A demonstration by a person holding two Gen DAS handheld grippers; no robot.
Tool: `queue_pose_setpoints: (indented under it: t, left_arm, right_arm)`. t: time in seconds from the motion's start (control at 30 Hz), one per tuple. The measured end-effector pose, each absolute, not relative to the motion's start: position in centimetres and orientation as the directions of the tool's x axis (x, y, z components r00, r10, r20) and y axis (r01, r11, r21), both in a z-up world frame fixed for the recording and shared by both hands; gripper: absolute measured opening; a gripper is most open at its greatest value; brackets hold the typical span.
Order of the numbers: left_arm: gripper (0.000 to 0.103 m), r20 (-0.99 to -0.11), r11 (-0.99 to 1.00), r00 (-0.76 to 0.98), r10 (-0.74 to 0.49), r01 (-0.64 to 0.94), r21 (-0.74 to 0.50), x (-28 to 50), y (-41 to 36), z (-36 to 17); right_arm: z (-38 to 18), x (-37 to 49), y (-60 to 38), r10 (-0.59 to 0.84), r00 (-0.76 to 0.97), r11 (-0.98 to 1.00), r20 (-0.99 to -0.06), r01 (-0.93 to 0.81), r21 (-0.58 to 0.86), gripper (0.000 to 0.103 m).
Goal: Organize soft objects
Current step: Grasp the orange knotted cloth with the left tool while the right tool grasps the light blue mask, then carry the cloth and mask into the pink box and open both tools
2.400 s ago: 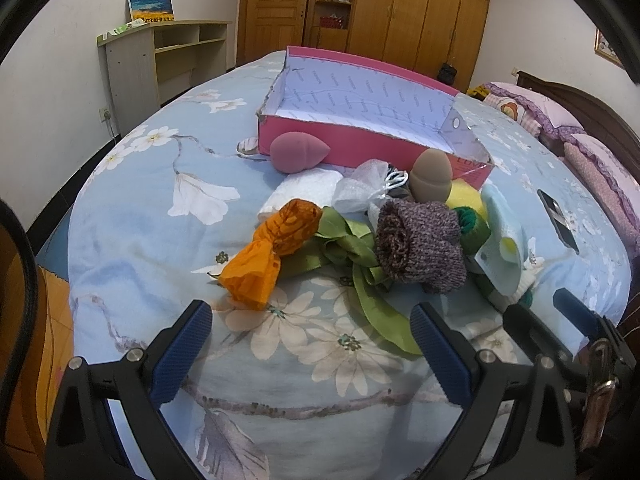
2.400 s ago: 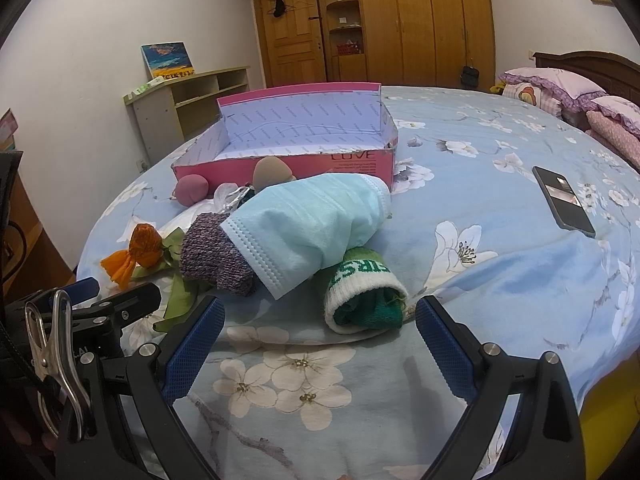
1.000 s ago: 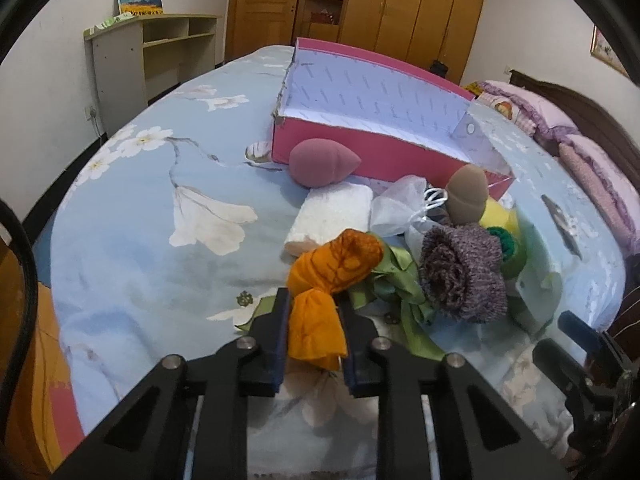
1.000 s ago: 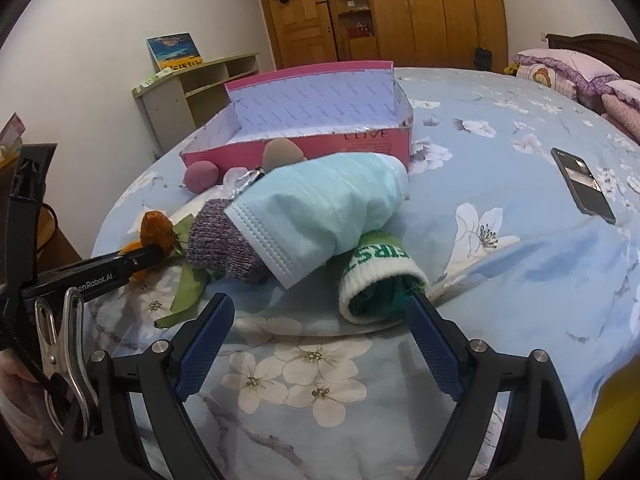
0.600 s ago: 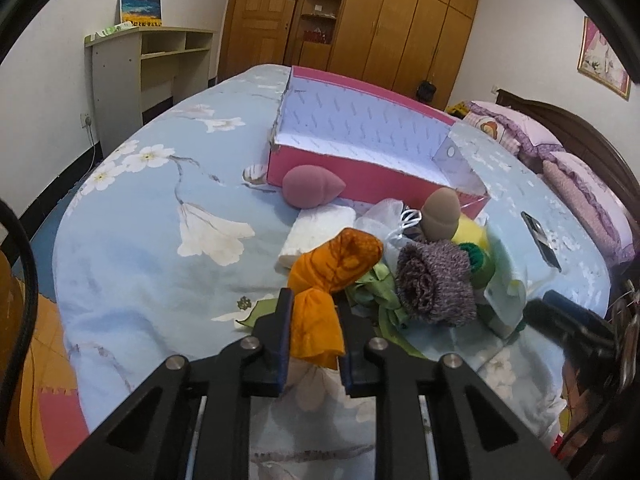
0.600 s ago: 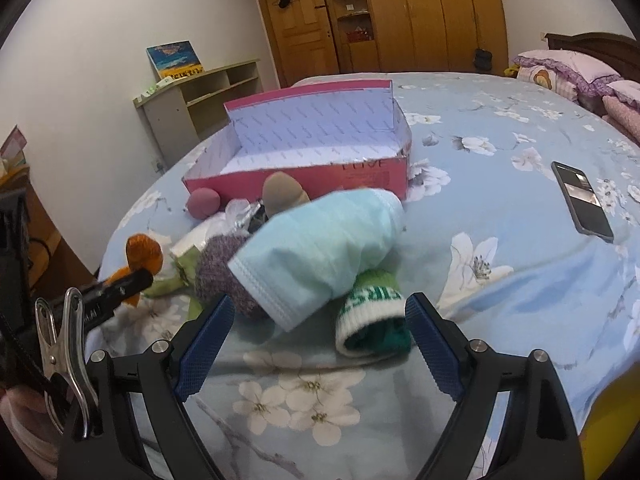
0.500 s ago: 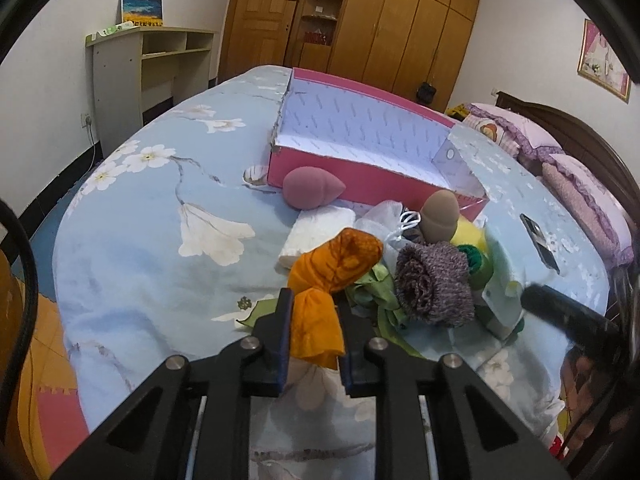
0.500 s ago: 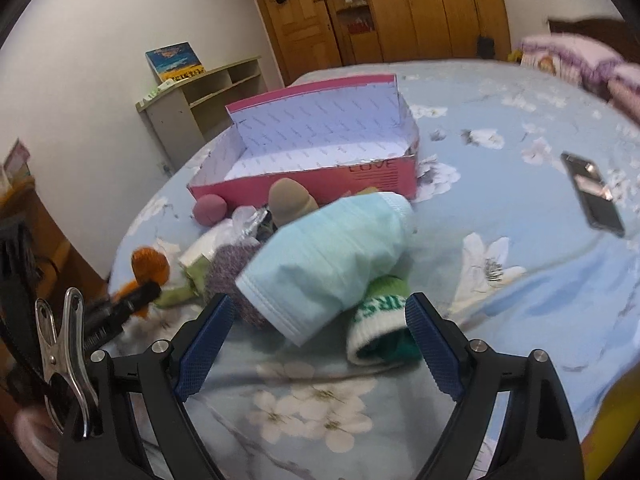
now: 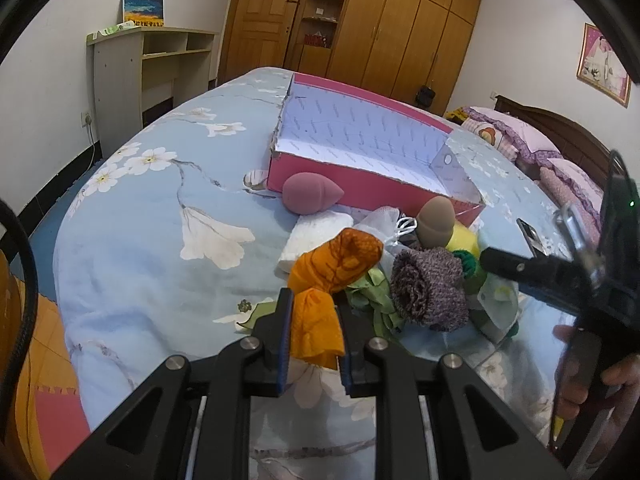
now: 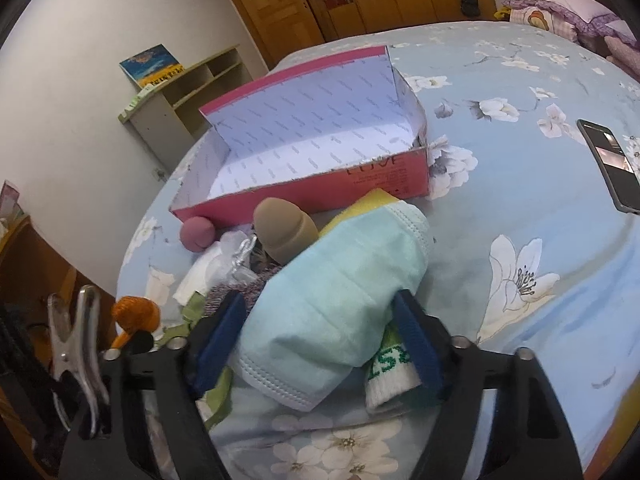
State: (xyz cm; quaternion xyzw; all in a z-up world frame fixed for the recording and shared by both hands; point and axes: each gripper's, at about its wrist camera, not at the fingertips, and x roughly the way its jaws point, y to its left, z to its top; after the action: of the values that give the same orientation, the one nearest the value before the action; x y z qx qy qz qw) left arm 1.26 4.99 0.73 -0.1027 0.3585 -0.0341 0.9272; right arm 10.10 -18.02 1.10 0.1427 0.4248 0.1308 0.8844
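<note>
A pile of soft things lies on the bed in front of an open pink box (image 9: 372, 184). My left gripper (image 9: 314, 322) is shut on an orange cloth (image 9: 320, 304), whose knotted end (image 9: 352, 252) lies on a green ribbon (image 9: 368, 292). Next to it sit a purple knitted sock roll (image 9: 428, 288), a pink sponge (image 9: 310, 198) and a brown sponge (image 9: 434, 222). My right gripper (image 10: 320, 332) is open, its fingers either side of a light blue face mask (image 10: 340, 300) that lies over a green and white sock (image 10: 390, 376).
The pink box (image 10: 320, 152) is empty inside. A white folded cloth (image 9: 316, 236) and a yellow sponge (image 10: 360, 204) lie by it. A phone (image 10: 612, 160) lies on the bed to the right. A shelf unit (image 9: 152, 76) stands by the left wall.
My left gripper came in and shut on the orange cloth. My right gripper has moved forward and down over the face mask, and its jaws have narrowed around it.
</note>
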Motion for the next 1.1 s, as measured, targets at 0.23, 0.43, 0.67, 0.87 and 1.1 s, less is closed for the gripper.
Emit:
queue_pose_setpoints:
  t: [0.23, 0.43, 0.67, 0.87, 1.1]
  left_arm:
    - [0.02, -0.654, 0.978, 0.74, -0.157, 0.025, -0.207, 2.0, 4.5, 1.3]
    - [0.02, -0.666, 0.974, 0.723, -0.185, 0.046, -0.22, 3.2, 4.5, 1.7]
    - [0.02, -0.653, 0.975, 0.733, -0.192, 0.065, -0.213, 4.5, 4.4, 3.5]
    - [0.02, -0.647, 0.974, 0.734, -0.209, 0.099, -0.203, 6.2, 4.0, 4.7]
    - [0.02, -0.629, 0.968, 0.737, -0.246, 0.154, -0.198, 8.8, 3.5, 6.4]
  right_arm:
    - [0.8, 10.0, -18.9, 0.367, 0.609, 0.92, -0.703, -0.127, 0.371, 0.039]
    - [1.7, 9.6, -18.9, 0.369, 0.633, 0.923, -0.681, -0.167, 0.346, 0.034]
    - [3.4, 9.2, -18.8, 0.392, 0.65, 0.916, -0.651, -0.216, 0.337, 0.034]
    - [5.7, 9.7, -18.0, 0.385, 0.677, 0.923, -0.627, -0.269, 0.276, 0.034]
    - [6.9, 11.1, -17.2, 0.344, 0.687, 0.938, -0.64, -0.272, 0.213, 0.034]
